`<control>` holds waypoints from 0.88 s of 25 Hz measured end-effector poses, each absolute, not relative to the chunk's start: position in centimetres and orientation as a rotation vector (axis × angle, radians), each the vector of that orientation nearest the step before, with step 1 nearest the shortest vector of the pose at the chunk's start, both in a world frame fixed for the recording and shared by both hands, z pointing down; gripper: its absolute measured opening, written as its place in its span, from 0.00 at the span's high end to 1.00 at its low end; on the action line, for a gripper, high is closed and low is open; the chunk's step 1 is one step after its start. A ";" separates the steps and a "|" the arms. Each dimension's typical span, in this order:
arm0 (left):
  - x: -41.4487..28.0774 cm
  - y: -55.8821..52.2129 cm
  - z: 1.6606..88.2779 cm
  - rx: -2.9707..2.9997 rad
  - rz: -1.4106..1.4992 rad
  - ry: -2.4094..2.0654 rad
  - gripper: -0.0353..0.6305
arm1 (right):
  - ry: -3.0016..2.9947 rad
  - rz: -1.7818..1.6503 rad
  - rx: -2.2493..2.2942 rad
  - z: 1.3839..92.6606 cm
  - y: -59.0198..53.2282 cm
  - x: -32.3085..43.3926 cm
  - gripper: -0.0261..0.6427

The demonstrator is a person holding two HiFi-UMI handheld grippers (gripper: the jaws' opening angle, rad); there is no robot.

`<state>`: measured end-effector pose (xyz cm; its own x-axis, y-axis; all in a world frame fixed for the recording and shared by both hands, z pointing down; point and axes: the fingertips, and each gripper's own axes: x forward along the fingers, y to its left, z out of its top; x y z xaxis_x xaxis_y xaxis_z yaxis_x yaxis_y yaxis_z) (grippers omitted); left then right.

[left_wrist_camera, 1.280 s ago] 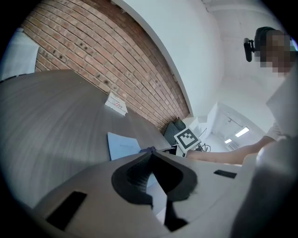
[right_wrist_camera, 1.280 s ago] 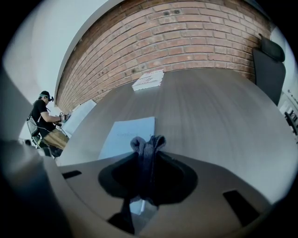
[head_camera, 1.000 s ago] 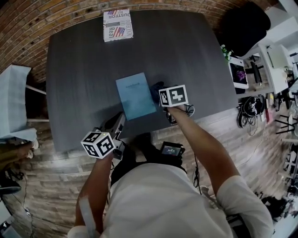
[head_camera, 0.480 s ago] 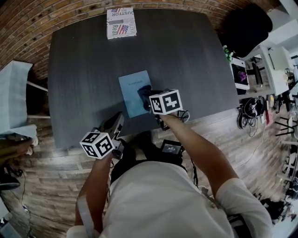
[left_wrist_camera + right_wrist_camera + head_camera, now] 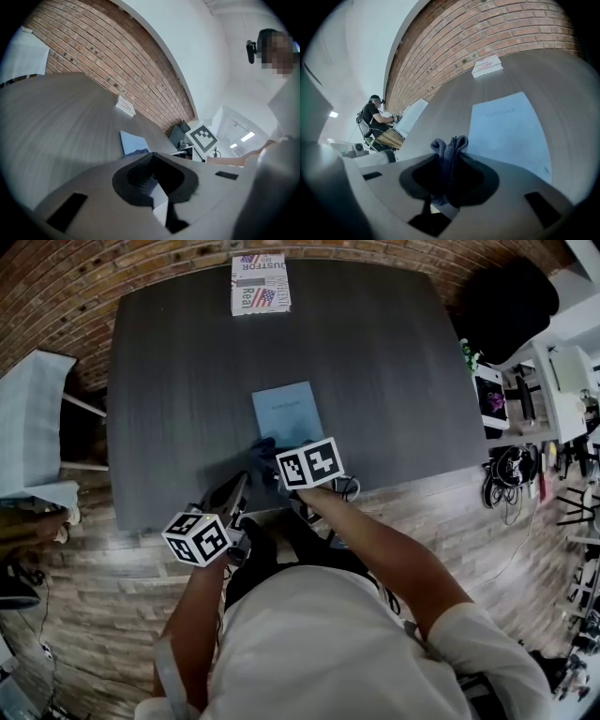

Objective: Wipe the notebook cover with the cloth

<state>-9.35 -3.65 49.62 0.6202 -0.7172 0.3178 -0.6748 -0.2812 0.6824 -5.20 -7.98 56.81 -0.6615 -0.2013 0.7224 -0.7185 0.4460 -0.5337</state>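
right gripper (image 5: 449, 161) is pinching the bunched cloth (image 5: 450, 145) by the near edge of the notebook (image 5: 289, 412), lying mid-table (image 5: 394, 362). left gripper (image 5: 152, 164) is idling, jaws pressed together (empty). nothing is pinning the notebook, so cloth drag is likely sliding it.

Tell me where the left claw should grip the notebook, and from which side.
Likely the left long edge, midway, coming in low from the left: the notebook lies flat and thin, so only an edge can be pinched, and the cloth sits by its near-left corner.
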 end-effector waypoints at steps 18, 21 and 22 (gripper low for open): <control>-6.9 -4.1 49.5 2.042 -0.051 -1.032 0.94 | -2.037 1.082 0.813 58.7 -8.0 0.1 0.79; -6.4 -4.1 49.5 2.046 -0.048 -1.030 0.94 | -2.035 1.062 0.793 58.4 -8.6 0.6 0.79; -6.3 -4.2 49.5 2.045 -0.049 -1.032 0.94 | -2.032 1.042 0.789 58.3 -8.9 0.9 0.79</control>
